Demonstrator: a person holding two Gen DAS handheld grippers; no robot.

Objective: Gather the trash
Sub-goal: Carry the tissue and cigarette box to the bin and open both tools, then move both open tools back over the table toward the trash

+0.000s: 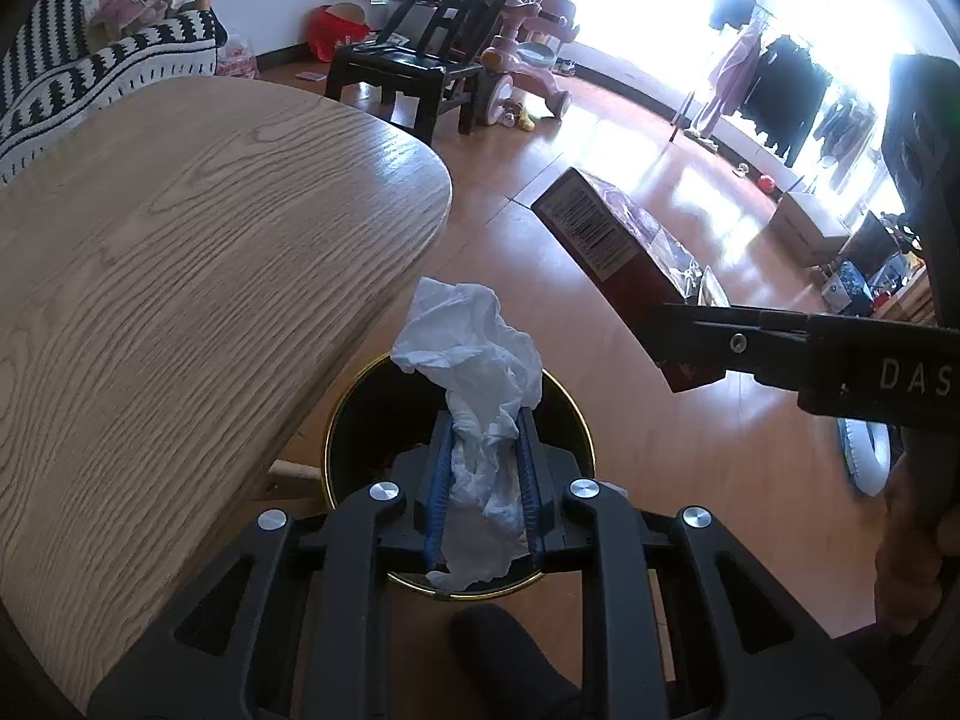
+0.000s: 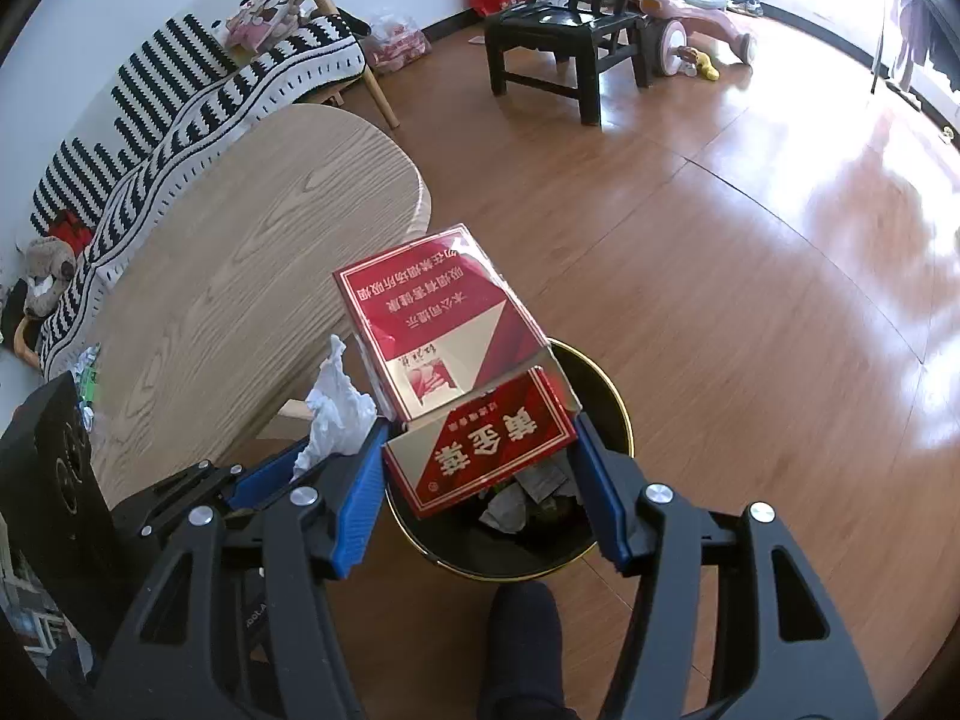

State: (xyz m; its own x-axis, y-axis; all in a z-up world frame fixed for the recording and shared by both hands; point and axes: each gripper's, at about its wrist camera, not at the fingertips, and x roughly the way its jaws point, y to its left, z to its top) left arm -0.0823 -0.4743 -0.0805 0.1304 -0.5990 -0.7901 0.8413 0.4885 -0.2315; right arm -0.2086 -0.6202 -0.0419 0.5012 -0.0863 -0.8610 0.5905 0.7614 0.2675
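Crumpled tissue is pinched in the left gripper directly above the black bin, lower centre; the red cigarette carton is clamped by the right gripper, its long axis pointing up-frame over the same bin.

We see a wooden counter with a rounded end, nothing lying on its visible top. Behind it stands a sofa under a black-and-white striped blanket, with a plush toy at one end. Farther off on the glossy wooden floor stands a black chair, just beside a pink tricycle. Dark clothes hang by the bright windows.
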